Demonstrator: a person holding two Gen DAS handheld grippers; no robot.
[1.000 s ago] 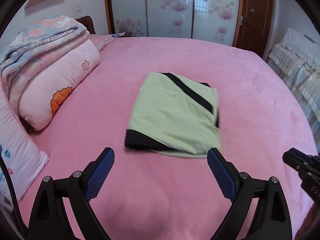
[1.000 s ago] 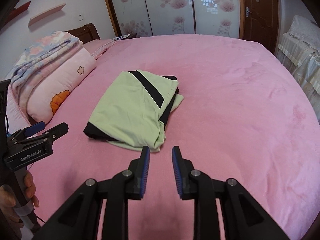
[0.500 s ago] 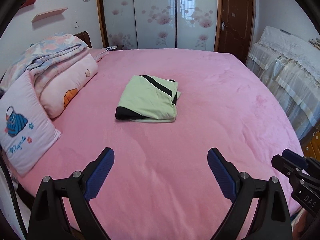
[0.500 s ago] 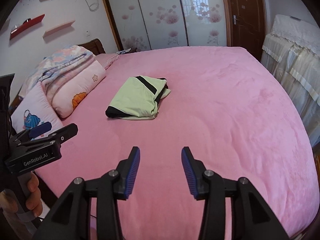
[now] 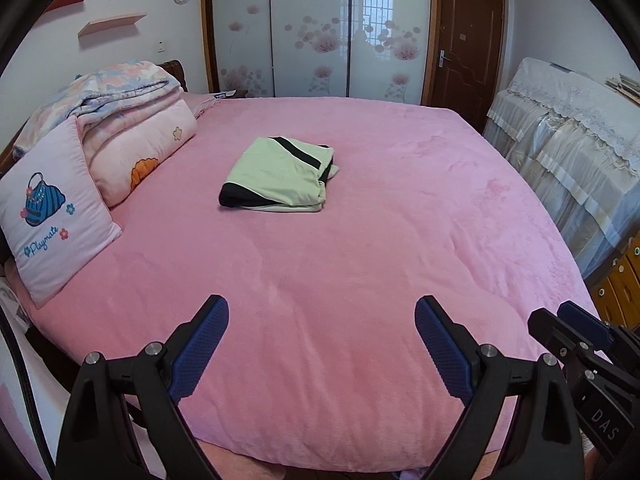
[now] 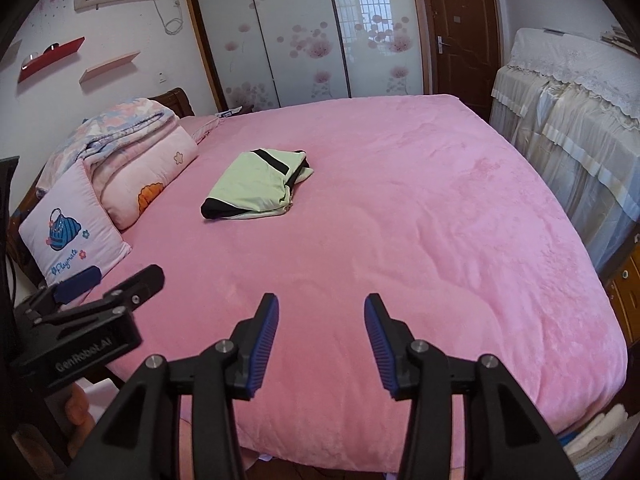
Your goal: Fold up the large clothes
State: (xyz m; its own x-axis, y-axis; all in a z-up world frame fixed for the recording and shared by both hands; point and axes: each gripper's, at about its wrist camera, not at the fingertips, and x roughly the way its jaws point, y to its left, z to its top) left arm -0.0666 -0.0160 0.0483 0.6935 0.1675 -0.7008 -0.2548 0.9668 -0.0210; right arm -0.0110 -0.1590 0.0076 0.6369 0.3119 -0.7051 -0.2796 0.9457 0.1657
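Observation:
A light green garment with black trim (image 5: 280, 176) lies folded into a compact rectangle in the middle of the pink bed (image 5: 360, 264); the right wrist view shows the garment (image 6: 256, 184) too. Both grippers hover over the near edge of the bed, well back from the garment. My left gripper (image 5: 322, 308) stands wide open with nothing between its blue pads. My right gripper (image 6: 321, 304) is open about half as wide, also holding nothing. Each gripper shows at the edge of the other's view: the right gripper (image 5: 576, 332) and the left gripper (image 6: 112, 292).
A small pink cushion (image 5: 52, 216), a pink pillow (image 5: 136, 152) and a folded floral quilt (image 5: 116, 88) are stacked at the bed's left side. Lace-covered furniture (image 5: 568, 136) lines the right. Sliding wardrobe doors (image 5: 312, 32) and a brown door (image 5: 468, 48) stand behind.
Both grippers have pulled back from the folded garment to the bed's near edge and risen a little. The right gripper's jaws have widened. The garment has not moved.

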